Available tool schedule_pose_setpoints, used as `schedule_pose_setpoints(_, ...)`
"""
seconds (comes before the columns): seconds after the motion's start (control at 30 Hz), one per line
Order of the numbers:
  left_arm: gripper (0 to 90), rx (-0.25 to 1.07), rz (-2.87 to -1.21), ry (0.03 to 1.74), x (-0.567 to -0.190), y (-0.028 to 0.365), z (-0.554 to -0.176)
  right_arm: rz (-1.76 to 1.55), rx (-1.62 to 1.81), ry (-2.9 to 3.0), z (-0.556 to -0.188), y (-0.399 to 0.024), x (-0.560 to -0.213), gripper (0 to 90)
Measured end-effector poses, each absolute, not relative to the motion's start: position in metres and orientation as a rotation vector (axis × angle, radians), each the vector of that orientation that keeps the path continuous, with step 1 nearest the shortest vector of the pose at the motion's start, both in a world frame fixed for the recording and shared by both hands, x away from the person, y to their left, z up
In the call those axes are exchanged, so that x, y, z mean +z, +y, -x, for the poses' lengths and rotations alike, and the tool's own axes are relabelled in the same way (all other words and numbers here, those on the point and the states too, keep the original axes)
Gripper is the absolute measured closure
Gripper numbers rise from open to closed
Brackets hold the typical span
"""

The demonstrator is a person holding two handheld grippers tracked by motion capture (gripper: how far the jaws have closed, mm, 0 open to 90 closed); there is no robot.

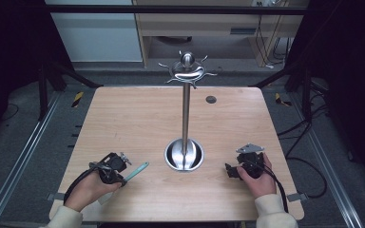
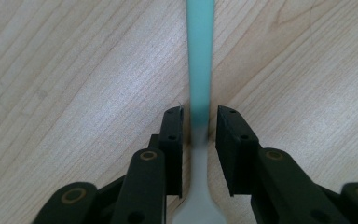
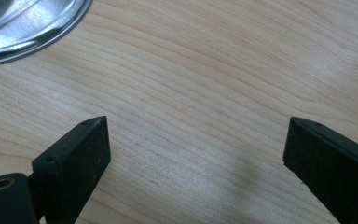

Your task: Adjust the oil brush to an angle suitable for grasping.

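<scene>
Left gripper [image 2: 199,122] jaws narrow around teal utensil handle [image 2: 200,56] | right gripper [image 3: 196,140] jaws wide | stand [image 1: 185,107] dish bare

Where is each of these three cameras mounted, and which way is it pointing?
High view: above the person's side, facing forward and down on the wooden table and metal stand; both forearms, left gripper and right gripper show.
Left gripper view: rides the left gripper, looking along its jaws at the teal utensil.
Right gripper view: rides the right gripper, facing bare tabletop and the stand's base.
Shared: utensil, base.
</scene>
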State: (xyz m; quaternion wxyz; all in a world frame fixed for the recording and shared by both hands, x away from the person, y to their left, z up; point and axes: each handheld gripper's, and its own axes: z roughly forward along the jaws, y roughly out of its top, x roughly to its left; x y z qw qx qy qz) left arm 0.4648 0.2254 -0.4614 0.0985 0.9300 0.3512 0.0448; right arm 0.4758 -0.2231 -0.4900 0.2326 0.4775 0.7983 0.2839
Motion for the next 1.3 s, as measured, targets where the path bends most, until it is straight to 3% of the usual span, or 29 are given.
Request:
schedule_pose_setpoints(0.7,81.7,0.156,-2.770,1.011,-0.463,0.225,-0.464,-1.312,0.779,2.194,-0.476,-0.224,-0.490,8.0)
schedule_pose_setpoints(1.3,81.9,0.268,-2.573,0.944,-0.427,0.228,-0.454,-1.321,0.775,2.192,-0.476,-0.223,-0.491,8.0)
